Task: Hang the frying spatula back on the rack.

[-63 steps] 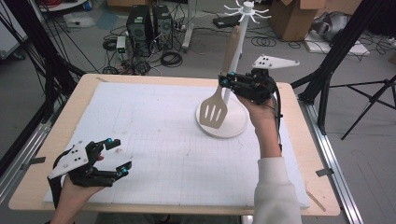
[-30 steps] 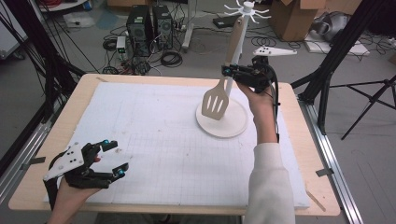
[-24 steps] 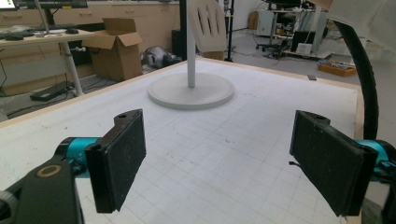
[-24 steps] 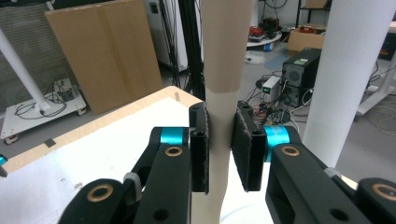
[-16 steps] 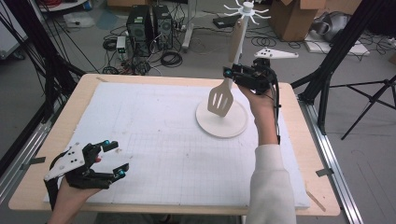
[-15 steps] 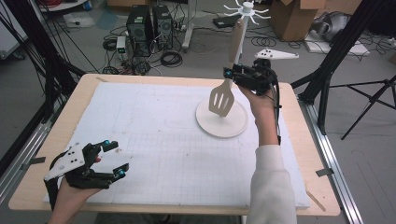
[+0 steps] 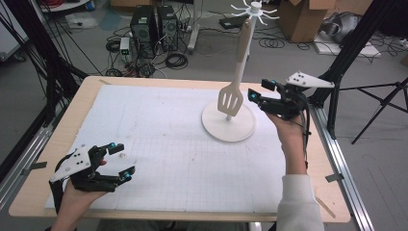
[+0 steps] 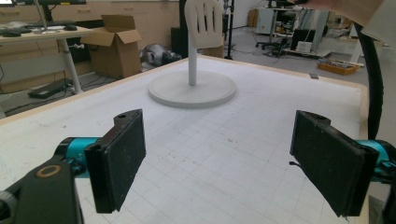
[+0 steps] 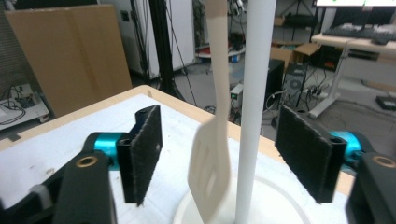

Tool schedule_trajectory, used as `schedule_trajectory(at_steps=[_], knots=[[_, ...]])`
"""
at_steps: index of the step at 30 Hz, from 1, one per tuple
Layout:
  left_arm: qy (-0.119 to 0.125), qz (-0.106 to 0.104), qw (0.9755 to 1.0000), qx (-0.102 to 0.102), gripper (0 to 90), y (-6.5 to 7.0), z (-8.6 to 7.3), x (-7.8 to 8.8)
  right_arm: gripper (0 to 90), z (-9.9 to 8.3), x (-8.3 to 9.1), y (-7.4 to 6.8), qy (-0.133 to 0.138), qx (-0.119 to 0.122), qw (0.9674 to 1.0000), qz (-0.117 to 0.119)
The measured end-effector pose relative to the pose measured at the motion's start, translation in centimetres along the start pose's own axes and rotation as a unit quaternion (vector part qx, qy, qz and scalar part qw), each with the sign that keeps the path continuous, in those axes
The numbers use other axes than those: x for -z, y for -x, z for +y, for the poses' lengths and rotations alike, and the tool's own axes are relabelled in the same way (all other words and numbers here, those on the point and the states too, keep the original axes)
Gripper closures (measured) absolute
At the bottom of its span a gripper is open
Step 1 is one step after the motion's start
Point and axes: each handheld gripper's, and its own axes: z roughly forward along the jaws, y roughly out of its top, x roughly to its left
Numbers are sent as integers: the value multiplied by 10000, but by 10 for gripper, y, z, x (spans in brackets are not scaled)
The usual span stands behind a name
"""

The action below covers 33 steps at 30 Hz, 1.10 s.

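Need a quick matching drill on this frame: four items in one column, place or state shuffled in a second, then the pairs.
Items
1. spatula
2. stand base
3. left gripper
4. right gripper

Place or state
A. open, low over the near left corner of the table
B. hangs beside the white pole, blade down
C. round white disc flat on the grid mat
D. jaws just opened, nothing pressed between them, right of the spatula

Pairs: 1-B, 2-C, 3-A, 4-D
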Motion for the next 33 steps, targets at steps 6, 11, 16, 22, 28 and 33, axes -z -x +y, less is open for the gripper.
schedule_trajectory(at_steps=[6,11,16,22,28,33], knots=[[-28,93,10000,-10,182,-5,-1,-3,252,-25,30,-14,167,7,9997,169],[-95,199,9997,-54,182,-9,-4,-4,239,-47,46,-33,223,147,9991,318],[-77,388,9992,-78,182,-12,-7,-4,227,-78,52,-55,13,344,9988,338],[-77,480,9988,-40,183,-13,-9,-2,227,-114,53,-69,-172,244,9983,500],[-72,587,9982,-26,183,-17,-10,3,227,-147,48,-68,-364,54,9982,468],[-76,638,9979,-26,194,-19,-14,6,236,-160,45,-63,-634,66,9971,408]])
